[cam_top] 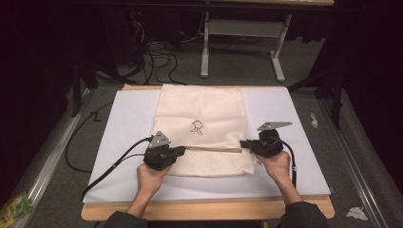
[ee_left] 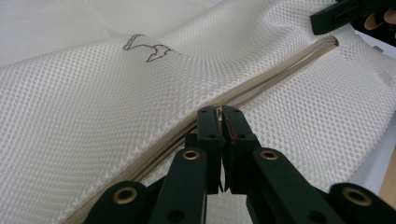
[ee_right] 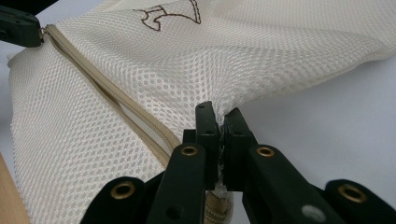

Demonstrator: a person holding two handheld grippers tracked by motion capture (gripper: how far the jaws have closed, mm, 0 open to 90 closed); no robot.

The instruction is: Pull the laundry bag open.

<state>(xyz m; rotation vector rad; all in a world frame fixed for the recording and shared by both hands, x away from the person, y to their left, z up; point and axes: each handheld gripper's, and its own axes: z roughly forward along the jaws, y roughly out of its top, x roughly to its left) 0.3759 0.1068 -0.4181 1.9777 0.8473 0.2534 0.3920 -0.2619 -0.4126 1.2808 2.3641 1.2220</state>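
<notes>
A cream mesh laundry bag [cam_top: 202,130] is lying flat on the table, its near part stretched sideways; a beige zipper [cam_top: 211,149] is running across it near the front edge; a small dark outline logo [cam_top: 197,127] is showing mid-panel.

The high view looks forward and down from above the near edge of the counter [cam_top: 304,180], taking in the whole mesh bag [cam_top: 202,118]. Each gripper view sits very close, skimming low over that bag's zipper [ee_left: 261,77] from opposite ends; all three share the bag's embroidered mark [ee_right: 168,16].
</notes>
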